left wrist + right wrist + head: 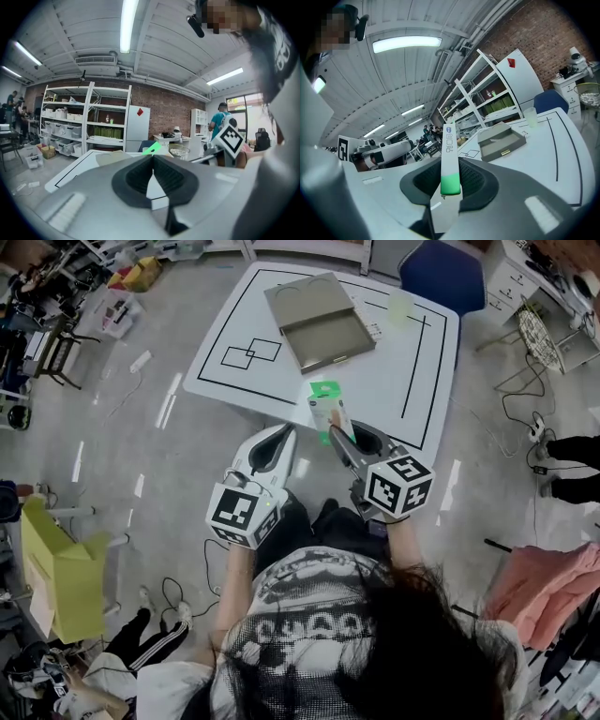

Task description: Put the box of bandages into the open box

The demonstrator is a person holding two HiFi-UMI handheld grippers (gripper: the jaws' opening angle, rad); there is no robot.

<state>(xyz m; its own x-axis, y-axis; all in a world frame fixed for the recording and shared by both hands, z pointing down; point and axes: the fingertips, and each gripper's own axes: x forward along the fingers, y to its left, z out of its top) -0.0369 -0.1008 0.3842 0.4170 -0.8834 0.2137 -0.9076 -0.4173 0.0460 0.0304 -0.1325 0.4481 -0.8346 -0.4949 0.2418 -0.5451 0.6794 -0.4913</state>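
Note:
The bandage box (328,408), white with a green end, stands on edge between the jaws of my right gripper (338,436), which is shut on it near the table's front edge. The right gripper view shows the narrow bandage box (449,159) upright between the pads. Further back on the white table (412,381) the grey open box (320,321) lies with its lid folded back; in the right gripper view the open box (500,141) is ahead and to the right. My left gripper (279,435) hangs beside the right one, jaws together and empty (153,158).
A translucent cup (401,306) stands at the table's far right, with a blue chair (442,274) behind it. Black lines mark the tabletop. Shelving (84,122) and a white fridge (138,123) line the brick wall. Cables and a yellow-green bin (58,568) lie on the floor.

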